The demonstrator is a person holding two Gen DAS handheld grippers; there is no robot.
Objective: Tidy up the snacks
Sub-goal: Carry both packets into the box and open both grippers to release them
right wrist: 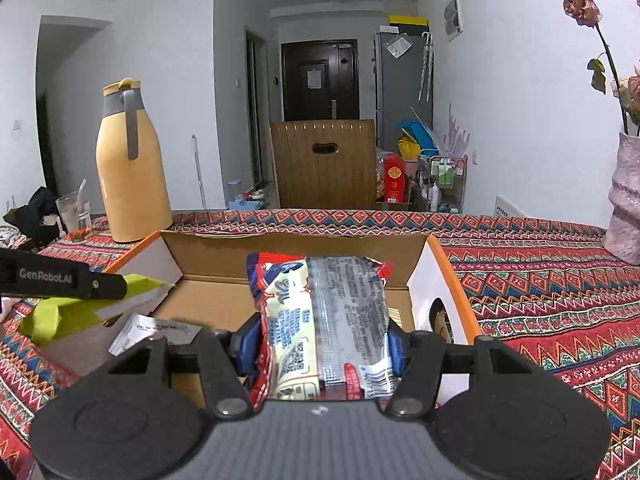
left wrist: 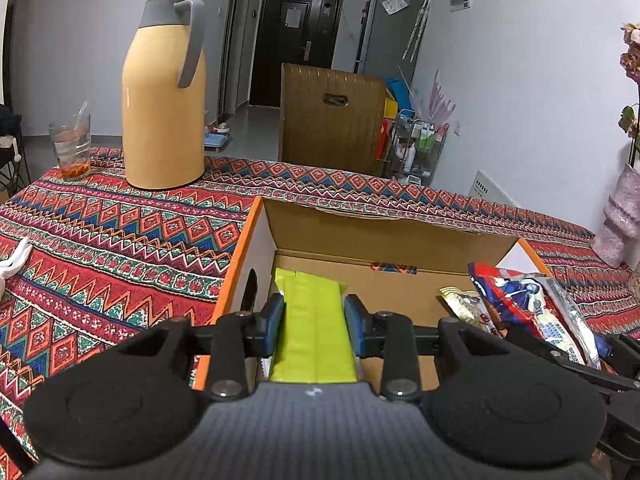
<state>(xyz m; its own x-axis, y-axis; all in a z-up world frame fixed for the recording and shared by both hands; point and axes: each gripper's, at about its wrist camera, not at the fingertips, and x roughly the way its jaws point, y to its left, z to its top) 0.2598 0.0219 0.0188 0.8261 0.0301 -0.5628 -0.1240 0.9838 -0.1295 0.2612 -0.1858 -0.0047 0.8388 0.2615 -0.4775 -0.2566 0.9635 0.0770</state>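
Snacks held over box, both hands

Left gripper is clamped on a lime-green packet, pads pressed to its edges, held above the open cardboard box, left side. Right gripper grips a red/blue/white snack bag w/ silver back seam, above the box's right half. Small gold packet lies inside. Box sits on patterned tablecloth, yellow thermos & glass behind.
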